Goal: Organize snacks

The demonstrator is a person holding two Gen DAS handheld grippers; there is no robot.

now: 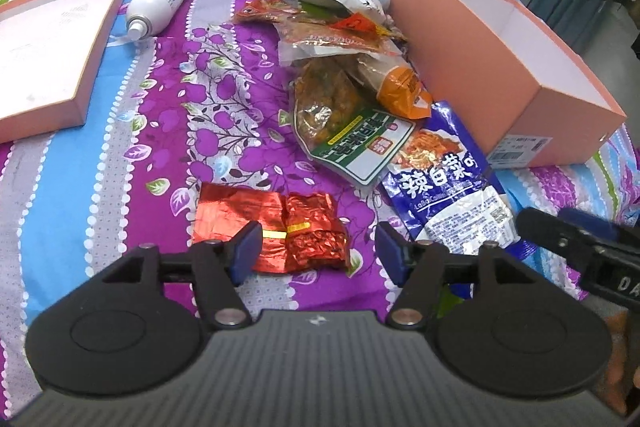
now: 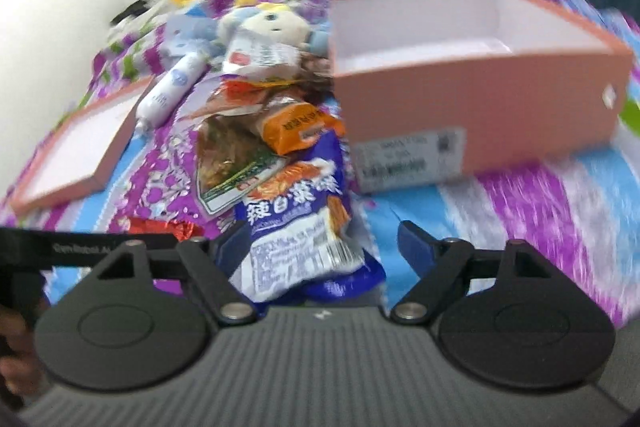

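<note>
1. left gripper (image 1: 316, 247) jaws spread wide, holding nothing, over the red foil packets (image 1: 272, 227).
2. right gripper (image 2: 320, 247) jaws wide around the blue snack bag (image 2: 296, 219), not clamped.
3. the snack pile lies beside the pink box (image 2: 472, 95).

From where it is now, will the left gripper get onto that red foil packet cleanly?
Probably yes. The left gripper is open with the red foil packet lying flat between and just ahead of its fingers, nothing on top of it. The blue bag and right gripper sit off to the side.
</note>
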